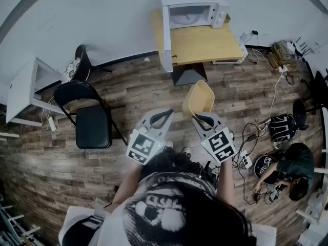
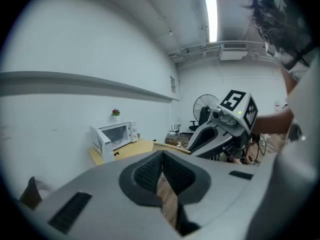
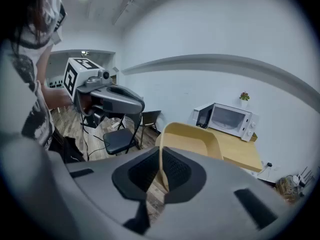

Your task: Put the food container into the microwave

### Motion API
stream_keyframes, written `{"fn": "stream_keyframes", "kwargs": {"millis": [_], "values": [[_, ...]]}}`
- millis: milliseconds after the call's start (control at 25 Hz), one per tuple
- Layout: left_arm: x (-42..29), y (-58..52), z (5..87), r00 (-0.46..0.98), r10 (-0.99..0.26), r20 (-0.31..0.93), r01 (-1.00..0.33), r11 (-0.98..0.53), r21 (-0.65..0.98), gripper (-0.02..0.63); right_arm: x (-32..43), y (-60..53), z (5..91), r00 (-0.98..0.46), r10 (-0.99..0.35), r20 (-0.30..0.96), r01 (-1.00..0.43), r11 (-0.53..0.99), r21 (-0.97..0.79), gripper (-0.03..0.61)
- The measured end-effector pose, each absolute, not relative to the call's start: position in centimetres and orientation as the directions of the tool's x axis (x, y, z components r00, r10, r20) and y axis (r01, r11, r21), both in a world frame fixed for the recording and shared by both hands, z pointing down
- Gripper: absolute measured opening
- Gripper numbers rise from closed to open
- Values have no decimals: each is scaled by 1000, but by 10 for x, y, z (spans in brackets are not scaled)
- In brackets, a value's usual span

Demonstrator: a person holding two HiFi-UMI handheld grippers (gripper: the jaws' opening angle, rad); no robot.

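Currently the food container (image 1: 200, 99), a tan open tub, is held in the air above the wooden floor (image 1: 138, 94), on the near side of the table (image 1: 207, 45) and well apart from the microwave (image 1: 192, 13). The right gripper (image 1: 199, 118) carries it: in the right gripper view its jaws are pressed onto one thin side wall of the food container (image 3: 192, 140), which rises tilted just past the right gripper (image 3: 161, 173). The left gripper (image 1: 167, 111) sits just to the left of the container without touching it; in the left gripper view its ribbed pads meet with nothing between them, and only a strip of floor shows below the left gripper (image 2: 162, 170). The microwave stands at the far edge of the light wooden table against the far wall, and its white door (image 1: 166, 39) hangs open to the left. A small potted plant (image 3: 244, 97) sits on top of the microwave (image 3: 231, 120). To the left a black folding chair (image 1: 93, 123) stands on the floor, and at the near right a crouching person (image 1: 291, 164) is among cables (image 1: 254, 132).
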State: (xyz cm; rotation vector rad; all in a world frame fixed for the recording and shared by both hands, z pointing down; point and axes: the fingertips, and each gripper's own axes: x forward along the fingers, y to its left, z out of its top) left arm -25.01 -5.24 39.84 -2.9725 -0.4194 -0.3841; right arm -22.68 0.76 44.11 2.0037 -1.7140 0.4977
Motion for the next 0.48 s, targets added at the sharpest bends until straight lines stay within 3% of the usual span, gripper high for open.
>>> {"fn": "stream_keyframes", "kwargs": {"millis": [480], "values": [[-231,-17,399,924,268,273,304,-948,-100,2,-207,41,443,189,-826,531,-982,-143,126,26]]}}
